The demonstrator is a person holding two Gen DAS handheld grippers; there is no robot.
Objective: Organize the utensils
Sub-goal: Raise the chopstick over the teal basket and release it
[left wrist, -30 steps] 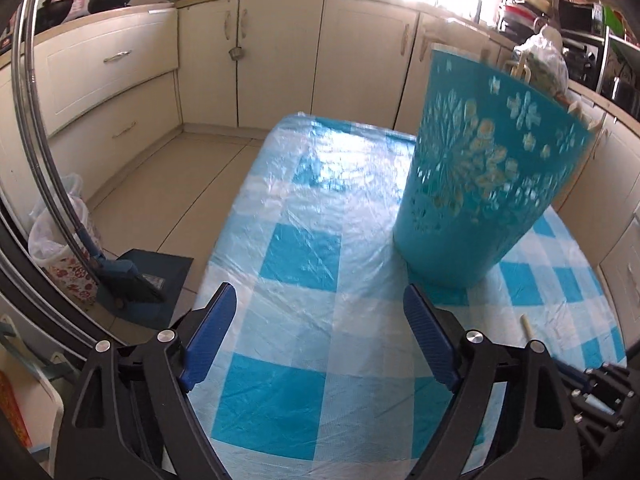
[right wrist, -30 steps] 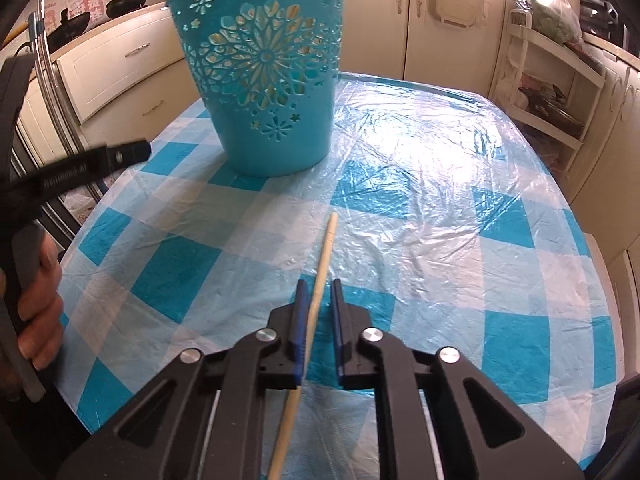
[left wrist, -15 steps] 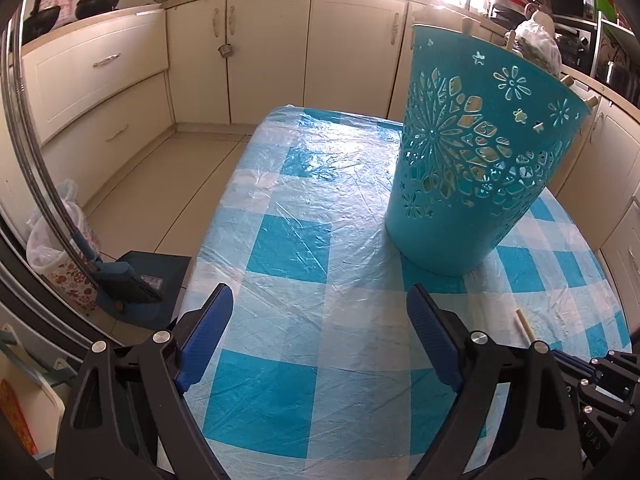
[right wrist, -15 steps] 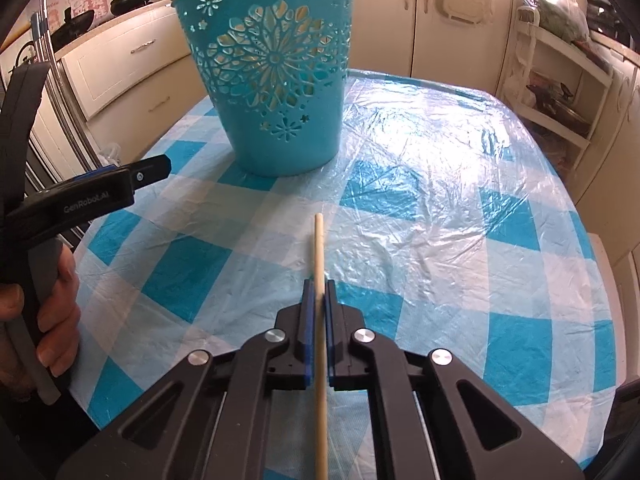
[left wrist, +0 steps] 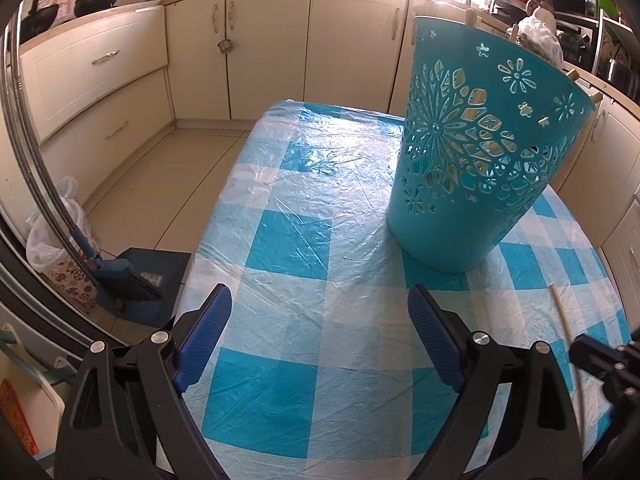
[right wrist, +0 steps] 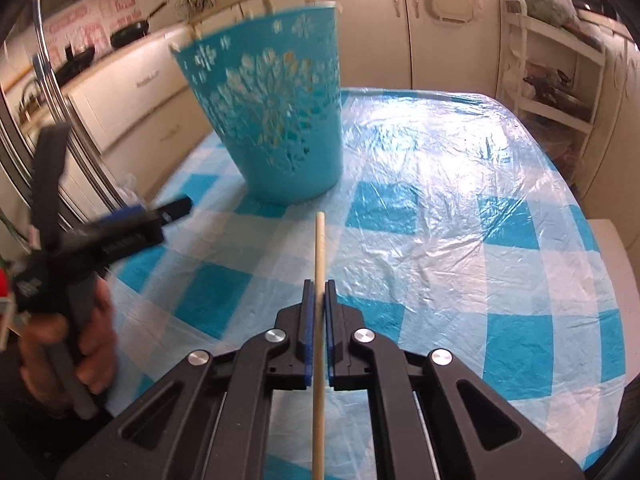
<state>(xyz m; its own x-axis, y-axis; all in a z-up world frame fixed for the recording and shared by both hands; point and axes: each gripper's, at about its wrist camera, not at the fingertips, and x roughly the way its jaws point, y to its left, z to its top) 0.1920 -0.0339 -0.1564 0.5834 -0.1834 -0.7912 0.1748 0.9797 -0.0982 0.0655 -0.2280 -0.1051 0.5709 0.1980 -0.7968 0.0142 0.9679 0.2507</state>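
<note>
A teal cut-out plastic basket (left wrist: 476, 168) stands on the blue-and-white checked table (left wrist: 304, 240), with several wooden utensil ends poking above its rim; it also shows in the right wrist view (right wrist: 280, 128). My right gripper (right wrist: 319, 296) is shut on a thin wooden stick (right wrist: 319, 248), held above the table and pointing toward the basket. The stick also shows in the left wrist view (left wrist: 562, 312). My left gripper (left wrist: 320, 320) is open and empty, near the table's front left, left of the basket.
Cream kitchen cabinets (left wrist: 260, 52) ring the room. A dustpan and brush (left wrist: 132, 276) and a bagged bin (left wrist: 60, 256) stand on the floor left of the table. A white shelf rack (right wrist: 560, 76) stands beyond the table's right side.
My right gripper has closed on the stick and lifted it off the table, tilting up toward the basket. My left gripper stayed open and shifted slightly.
</note>
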